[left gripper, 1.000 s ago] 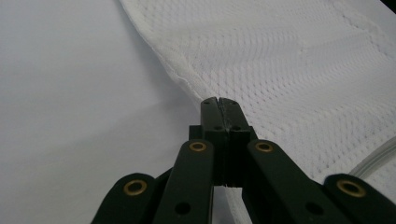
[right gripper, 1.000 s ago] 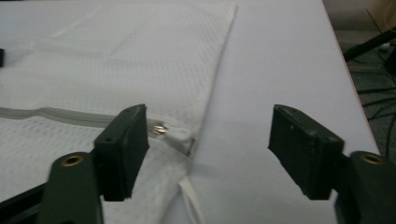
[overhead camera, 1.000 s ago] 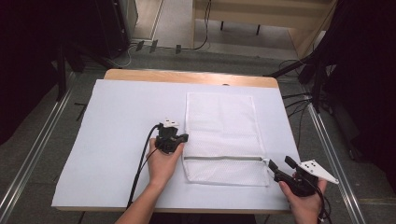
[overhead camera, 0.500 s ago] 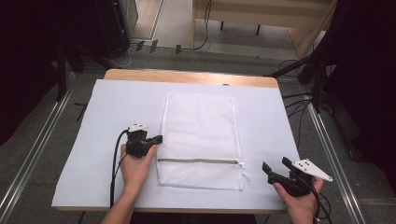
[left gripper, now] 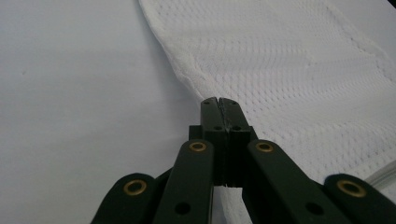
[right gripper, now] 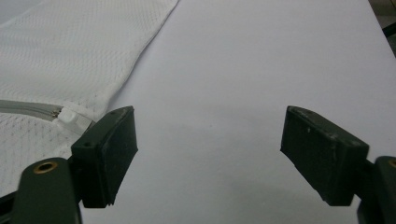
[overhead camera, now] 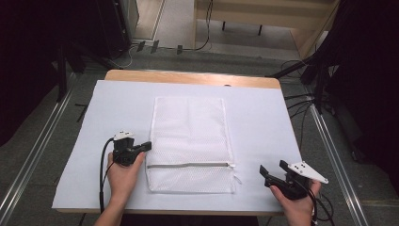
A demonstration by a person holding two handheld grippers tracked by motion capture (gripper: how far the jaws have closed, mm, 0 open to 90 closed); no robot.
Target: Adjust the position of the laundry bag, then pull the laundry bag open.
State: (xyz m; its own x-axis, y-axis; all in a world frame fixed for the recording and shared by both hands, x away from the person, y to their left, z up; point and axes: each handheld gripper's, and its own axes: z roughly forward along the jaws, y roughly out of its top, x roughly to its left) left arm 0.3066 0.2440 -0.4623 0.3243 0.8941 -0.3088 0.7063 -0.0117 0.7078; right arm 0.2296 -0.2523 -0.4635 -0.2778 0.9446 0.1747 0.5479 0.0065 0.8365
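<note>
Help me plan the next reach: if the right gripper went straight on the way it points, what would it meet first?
Probably nothing: ahead of the open right gripper lies bare white table cover; the mesh bag sits off to one side.

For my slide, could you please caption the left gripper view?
Left gripper, jaws shut on the edge of a white mesh zip bag lying flat on a white table cover.

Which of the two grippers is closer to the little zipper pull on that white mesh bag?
The right. The right gripper sits just off the bag's edge, jaws open beside the zipper pull. The left gripper is shut at the opposite edge of the mesh bag, across the bag's width from the pull.
</note>
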